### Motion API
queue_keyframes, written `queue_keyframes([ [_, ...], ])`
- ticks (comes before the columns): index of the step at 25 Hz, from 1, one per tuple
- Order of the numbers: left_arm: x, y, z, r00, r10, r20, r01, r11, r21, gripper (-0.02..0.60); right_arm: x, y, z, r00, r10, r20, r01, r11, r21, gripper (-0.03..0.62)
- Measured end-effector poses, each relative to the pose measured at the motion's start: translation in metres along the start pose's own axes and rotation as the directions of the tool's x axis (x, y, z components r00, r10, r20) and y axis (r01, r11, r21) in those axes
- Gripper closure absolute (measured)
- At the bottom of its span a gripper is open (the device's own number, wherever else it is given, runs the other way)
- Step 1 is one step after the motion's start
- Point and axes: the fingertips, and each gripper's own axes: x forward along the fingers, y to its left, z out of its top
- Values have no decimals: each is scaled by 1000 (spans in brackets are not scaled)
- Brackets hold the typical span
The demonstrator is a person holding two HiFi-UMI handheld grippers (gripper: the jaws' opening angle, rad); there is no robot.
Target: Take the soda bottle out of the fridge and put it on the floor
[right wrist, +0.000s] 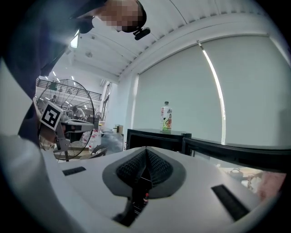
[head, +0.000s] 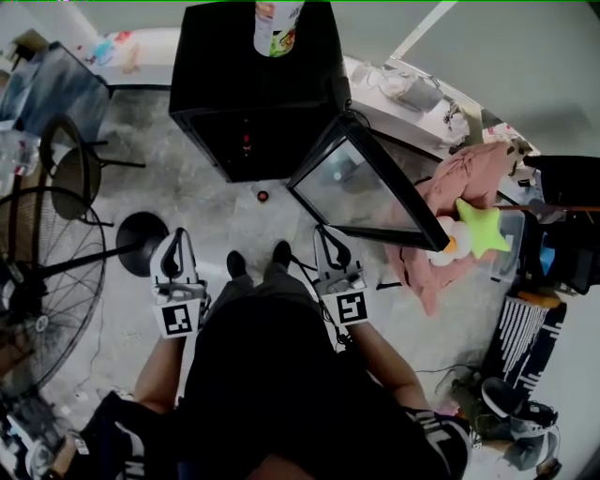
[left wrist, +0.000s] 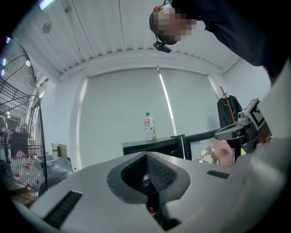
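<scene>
A black mini fridge (head: pixel 253 84) stands ahead of me with its glass door (head: pixel 361 183) swung open to the right. On top of it stands a clear bottle (head: pixel 277 26) with a white and green label, also seen in the left gripper view (left wrist: pixel 149 126) and the right gripper view (right wrist: pixel 167 117). A small red-capped bottle (head: pixel 262 195) stands on the floor in front of the fridge. It shows through the jaw gaps (left wrist: pixel 150 210) (right wrist: pixel 145 196). My left gripper (head: pixel 172 246) (left wrist: pixel 146 154) and right gripper (head: pixel 330 246) (right wrist: pixel 146 148) hover at my knees, both shut and holding nothing.
A large wire fan (head: pixel 37 272) and its round base (head: pixel 141 242) stand at the left, with a black chair (head: pixel 75 169) behind. Pink cloth (head: pixel 459 187), a green star toy (head: pixel 481 228) and bins crowd the right. The person's feet (head: pixel 255 262) point at the fridge.
</scene>
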Motion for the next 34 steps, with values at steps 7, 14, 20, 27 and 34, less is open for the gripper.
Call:
queue_keyframes([
  [7, -6, 8, 3, 1000, 19, -3, -19, 1000, 16, 558, -4, 4, -2, 999, -21, -30, 20, 999, -34, 574],
  [14, -6, 7, 3, 1000, 18, -2, -18, 1000, 16, 558, -8, 8, -1, 998, -13, -53, 10, 999, -53, 574],
  [20, -1, 8, 1, 1000, 17, -10, -17, 1000, 7, 558, 1, 3, 0, 998, -18, -60, 15, 999, -51, 574],
  [27, 6, 7, 0, 1000, 16, -10, -16, 1000, 3, 558, 11, 1, 0, 997, -9, -71, 4, 998, -64, 574],
  [34, 8, 12, -3, 1000, 24, -16, -24, 1000, 10, 558, 17, 5, -1, 997, 5, -76, -11, 997, -75, 574],
])
